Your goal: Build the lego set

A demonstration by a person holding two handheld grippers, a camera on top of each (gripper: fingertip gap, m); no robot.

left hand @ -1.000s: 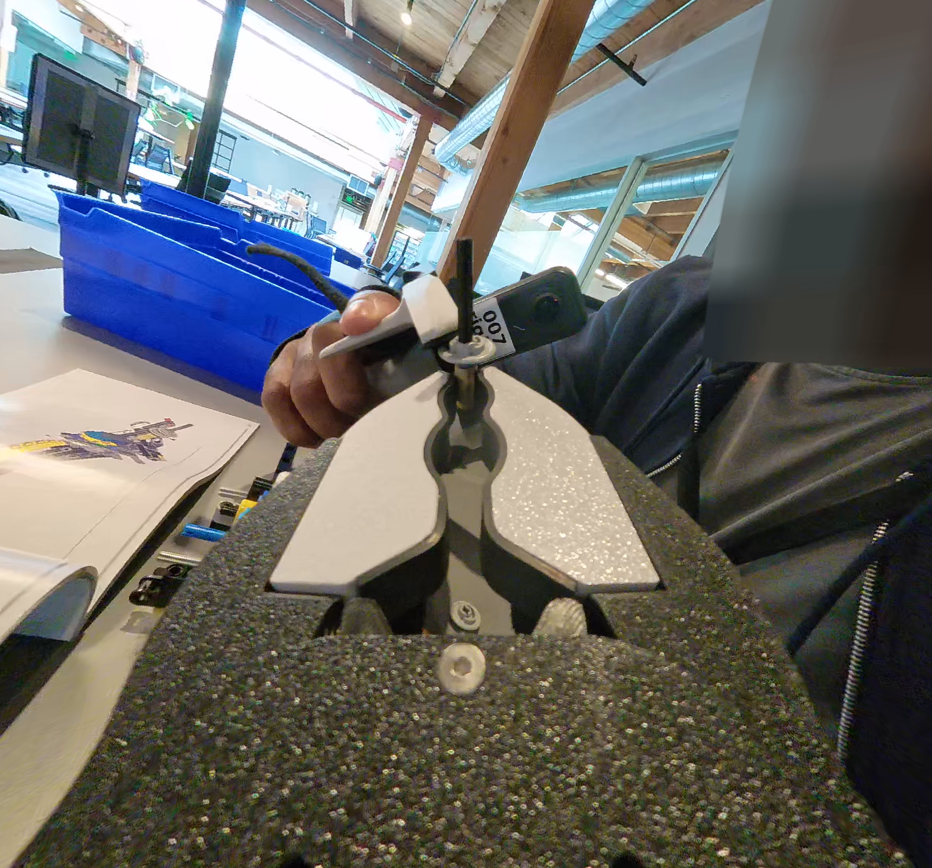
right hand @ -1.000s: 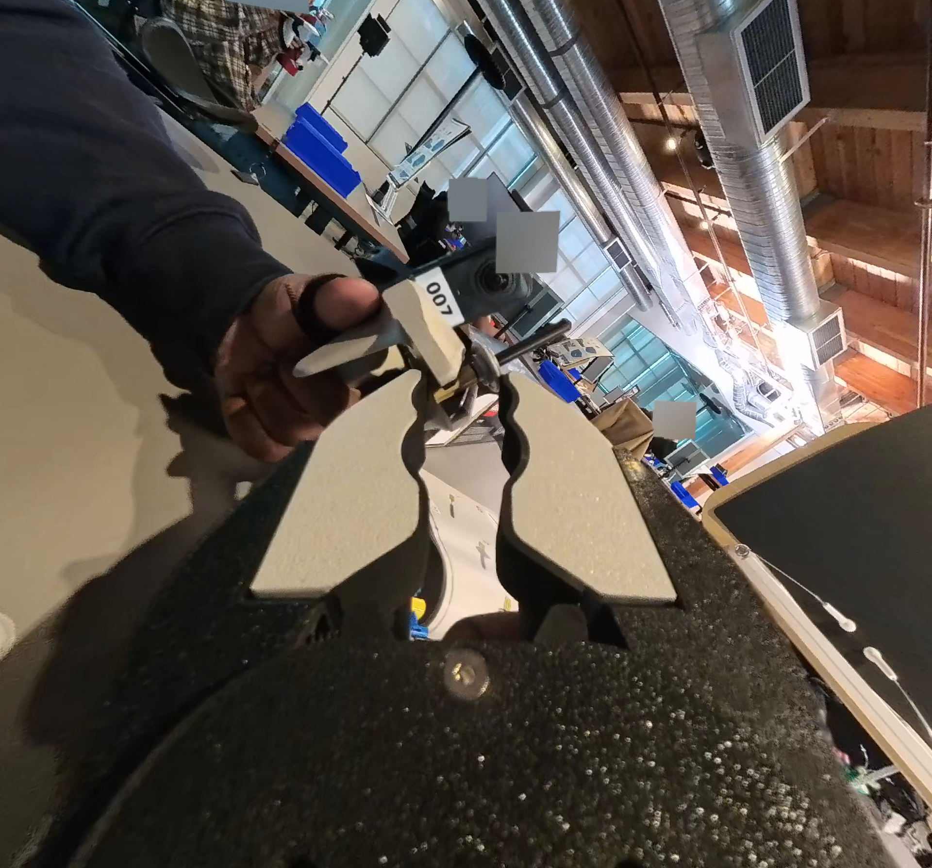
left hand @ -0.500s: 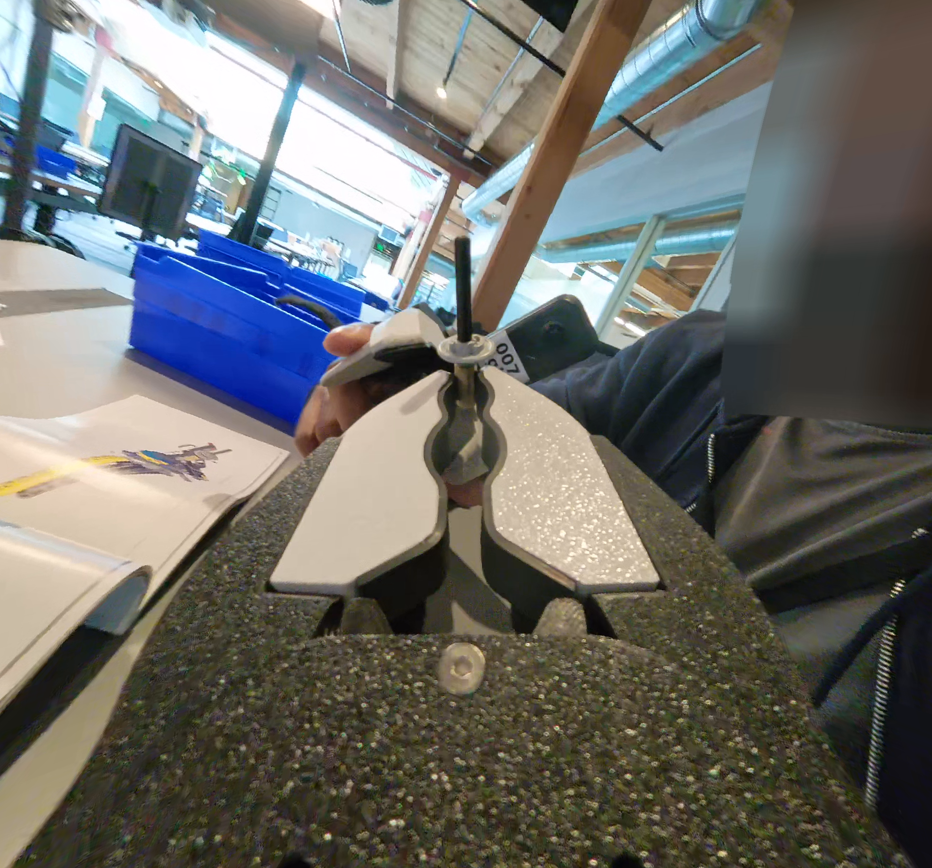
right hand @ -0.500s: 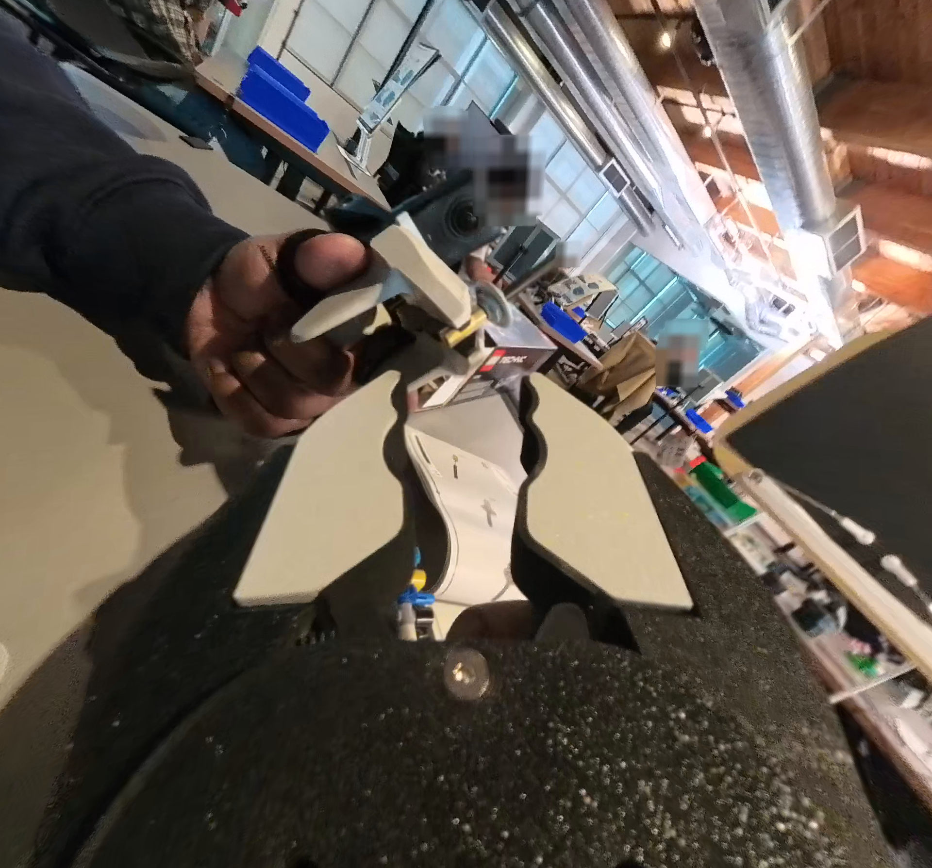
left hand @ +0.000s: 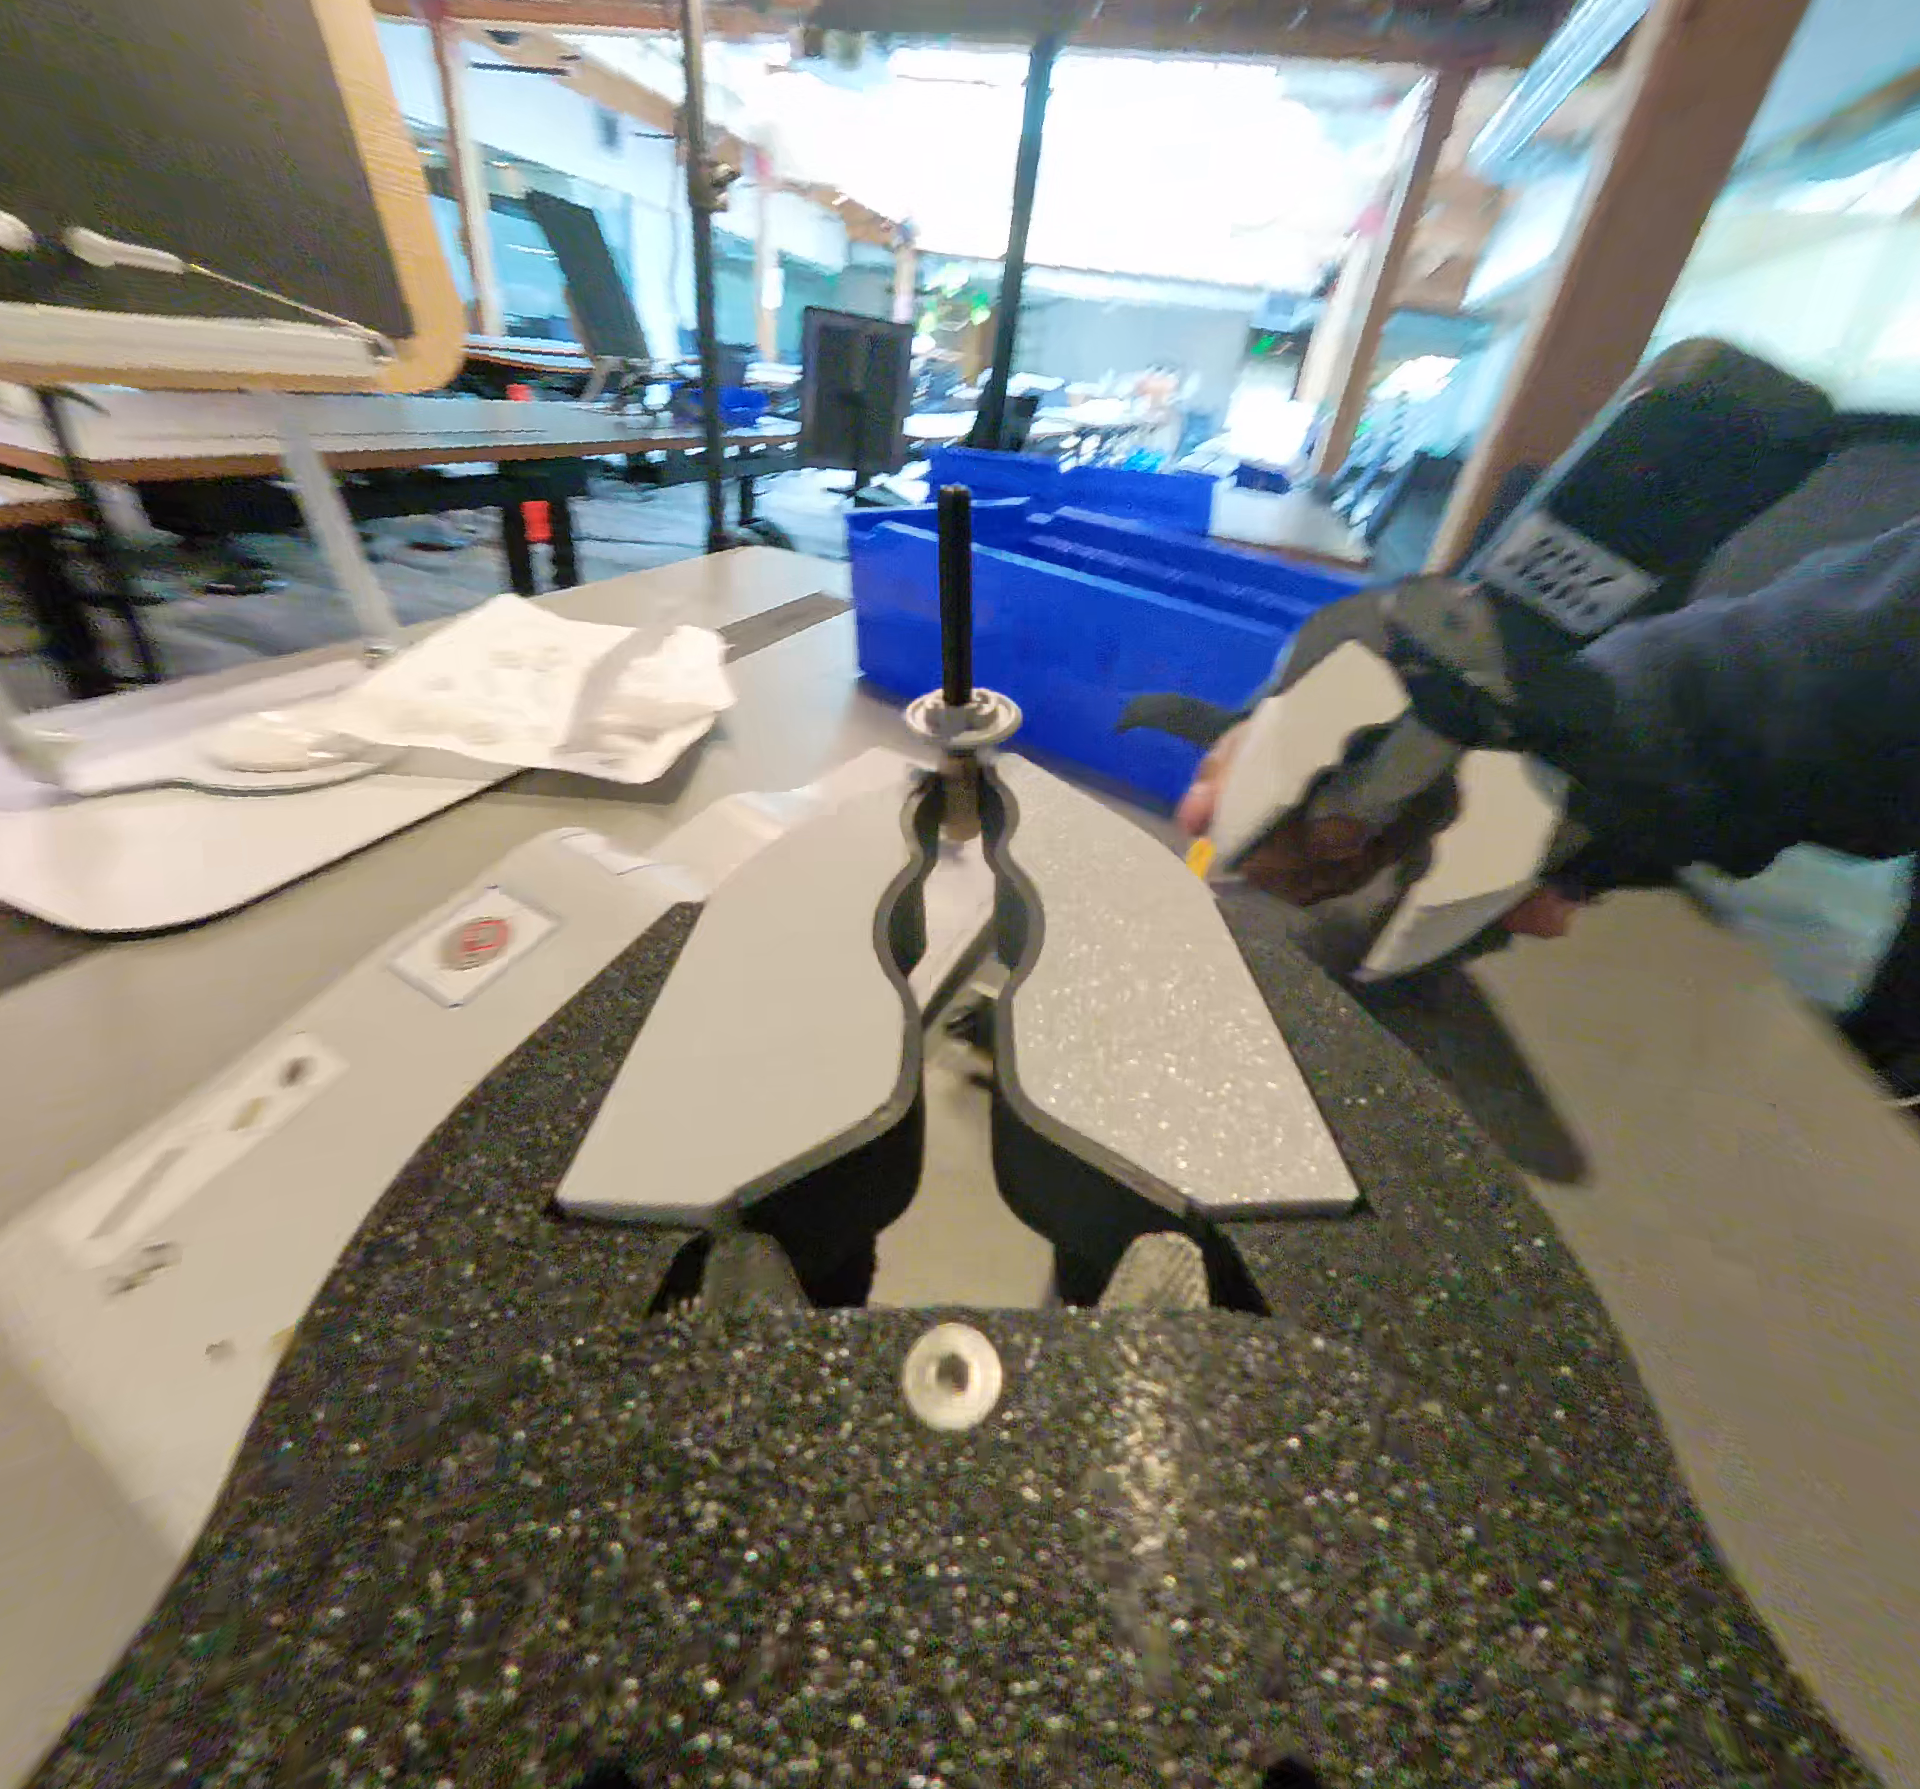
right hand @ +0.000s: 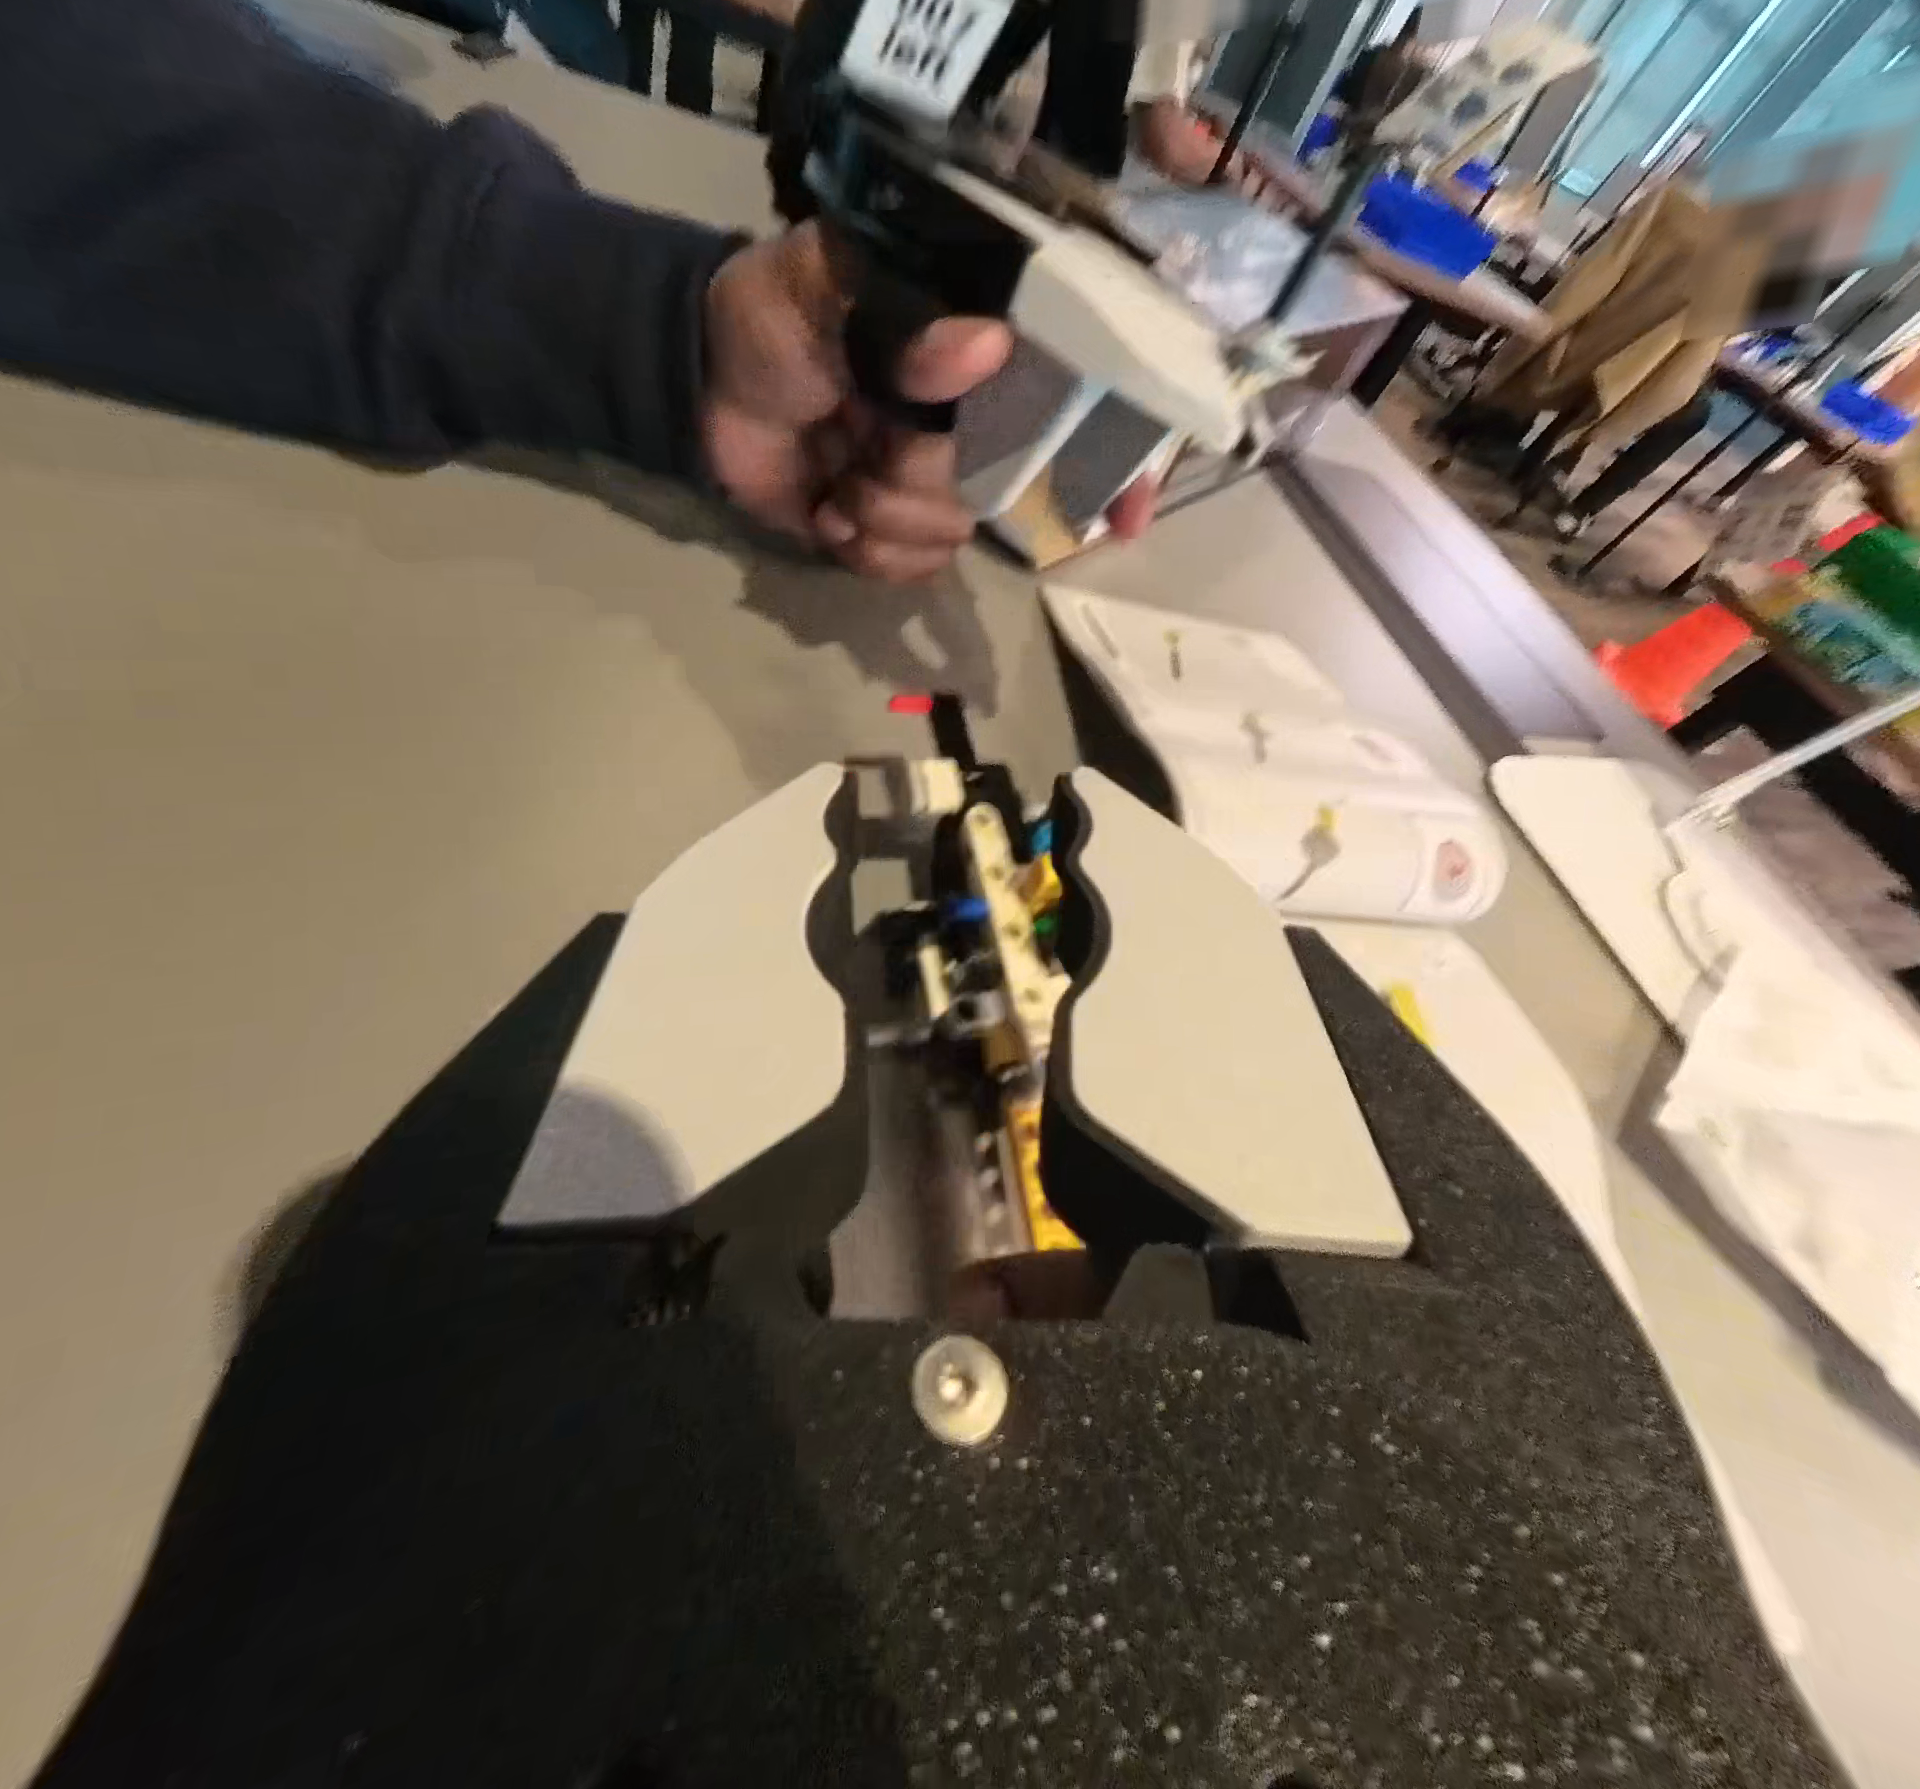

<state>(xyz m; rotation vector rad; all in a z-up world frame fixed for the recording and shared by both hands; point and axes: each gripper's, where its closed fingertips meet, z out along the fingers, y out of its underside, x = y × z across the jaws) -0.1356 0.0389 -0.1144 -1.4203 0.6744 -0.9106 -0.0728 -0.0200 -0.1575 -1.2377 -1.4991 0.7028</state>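
The left gripper (left hand: 956,783) is held level above the grey bench (left hand: 260,991), its pale, grainy flat fingers (left hand: 769,991) pinching the lower end of a small lego piece: a thin black axle rod (left hand: 954,586) standing upright through a round grey flanged bushing (left hand: 960,719). The right gripper (right hand: 956,794) tilts down toward the bench, its fingers spread apart and holding nothing. Between and beneath them lies the partly built lego model (right hand: 987,939), a long yellow and tan beam assembly with black and blue pins, resting on the bench top. The person's left hand (right hand: 831,430), in a dark sleeve, wraps the black handle. An open white instruction booklet (right hand: 1278,773) lies just beside the model, and a glossy blue plastic bin (left hand: 1060,638) stands toward the far edge.
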